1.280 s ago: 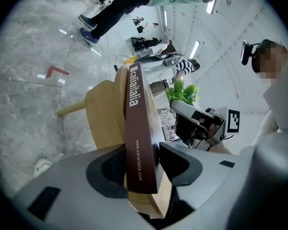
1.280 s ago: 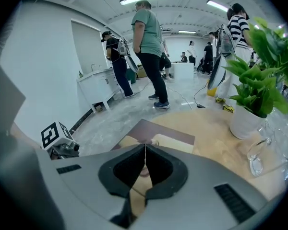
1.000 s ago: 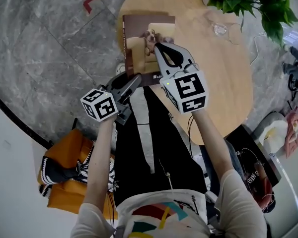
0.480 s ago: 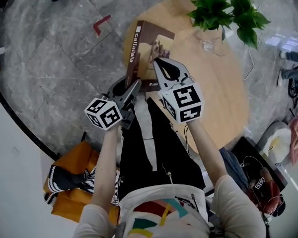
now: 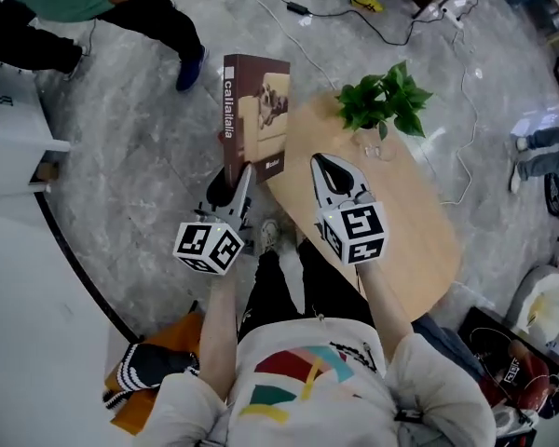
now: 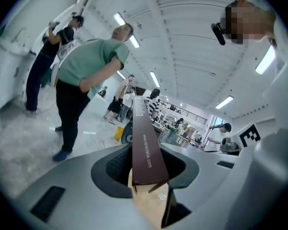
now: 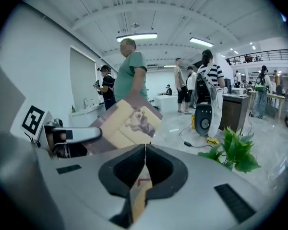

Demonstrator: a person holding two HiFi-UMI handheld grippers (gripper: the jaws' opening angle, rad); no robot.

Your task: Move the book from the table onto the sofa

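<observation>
The brown book (image 5: 256, 110) with a dog on a sofa on its cover is up in the air, past the far left edge of the round wooden table (image 5: 401, 240). My left gripper (image 5: 246, 171) is shut on its lower edge; its jaws have just been closing on the book. In the left gripper view the spine (image 6: 145, 147) runs up from between the jaws of that gripper (image 6: 149, 183). My right gripper (image 5: 322, 161) hangs over the table, shut and empty, with its tips (image 7: 145, 148) touching. The right gripper view shows the book (image 7: 129, 121) and the left gripper (image 7: 62, 135) at its left.
A potted green plant (image 5: 382, 101) stands on the table's far end. A person in a green shirt (image 5: 74, 7) stands on the grey floor beyond the book. Cables (image 5: 354, 7) lie on the floor. An orange bag (image 5: 135, 408) lies behind my left leg.
Both grippers have risen. The book has come up off the table, turned spine towards me, and now hangs beyond the table's edge. The left jaws have closed a little.
</observation>
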